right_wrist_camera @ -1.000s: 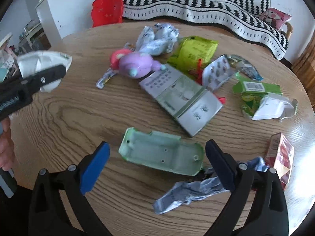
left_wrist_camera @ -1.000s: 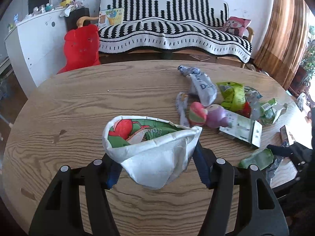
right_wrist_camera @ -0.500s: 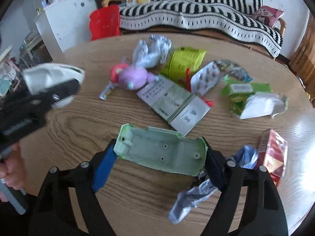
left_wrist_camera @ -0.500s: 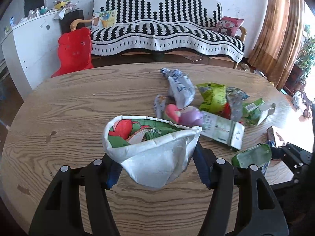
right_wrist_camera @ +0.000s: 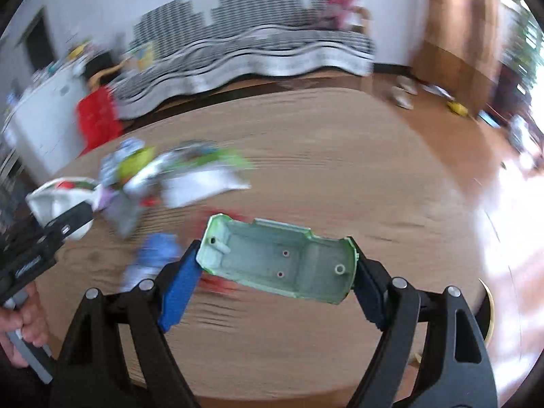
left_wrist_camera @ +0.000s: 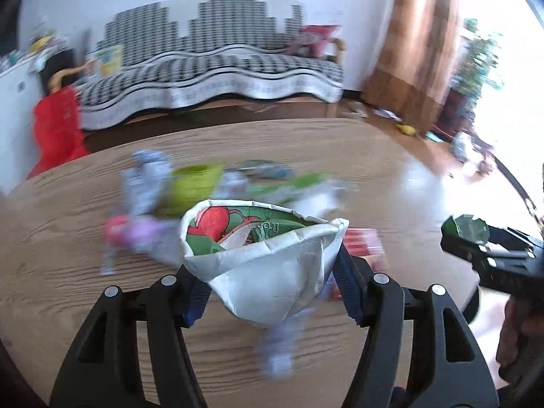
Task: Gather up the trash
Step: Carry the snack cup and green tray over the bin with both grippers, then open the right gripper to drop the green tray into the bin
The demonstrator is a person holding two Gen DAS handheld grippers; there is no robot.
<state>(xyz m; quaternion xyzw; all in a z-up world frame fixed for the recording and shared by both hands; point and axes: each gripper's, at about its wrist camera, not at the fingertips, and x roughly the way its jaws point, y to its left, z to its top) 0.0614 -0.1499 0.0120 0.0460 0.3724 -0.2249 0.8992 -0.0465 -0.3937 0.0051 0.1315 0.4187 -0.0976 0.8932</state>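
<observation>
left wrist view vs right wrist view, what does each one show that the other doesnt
Only the left wrist view shows the open mouth of the white bag up close, with its red and green printed lining, held in the left tongs.

Only the right wrist view shows the hollow inside of the pale green plastic shell, clamped at both ends by the right tongs.

Both show the wooden table, the blurred trash pile, the striped sofa and the red chair.

The right claw (right_wrist_camera: 277, 282) grips a pale green plastic shell (right_wrist_camera: 278, 260) (hollow side up) above the wooden table (right_wrist_camera: 340, 176).
</observation>
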